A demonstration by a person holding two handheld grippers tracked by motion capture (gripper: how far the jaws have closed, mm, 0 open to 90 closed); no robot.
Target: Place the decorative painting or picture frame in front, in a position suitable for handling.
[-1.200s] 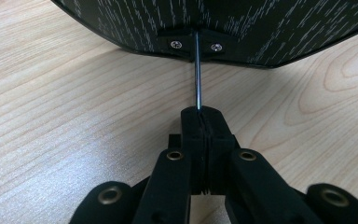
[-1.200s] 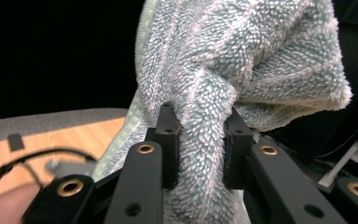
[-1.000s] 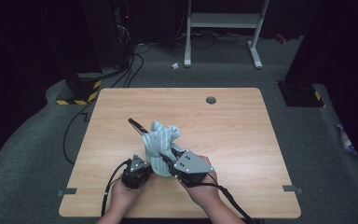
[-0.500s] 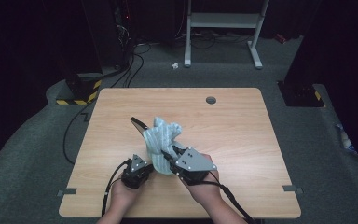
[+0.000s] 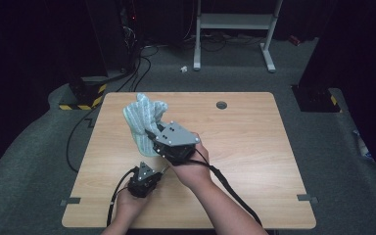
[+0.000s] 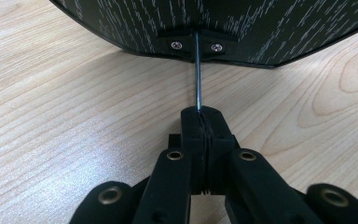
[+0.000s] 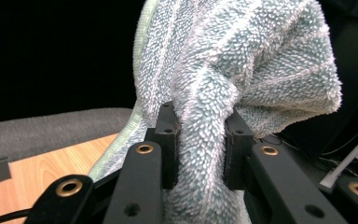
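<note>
Appears mid-task: holds the towel [image 5: 144,120] pinched by a fold in the right gripper [image 7: 200,149], raised over the table [image 5: 254,147]; clamps a thin metal rod [image 6: 198,79] in the left gripper [image 6: 200,122], jaws pressed together; setting-down not yet done.

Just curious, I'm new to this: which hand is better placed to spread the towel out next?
Right, probably: the right tool grips the towel, raised above the table; the left tool is clamped on a thin metal rod.

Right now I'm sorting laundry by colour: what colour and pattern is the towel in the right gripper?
Pale blue-green towel with thin lighter stripes, clearest in the right gripper view.
</note>
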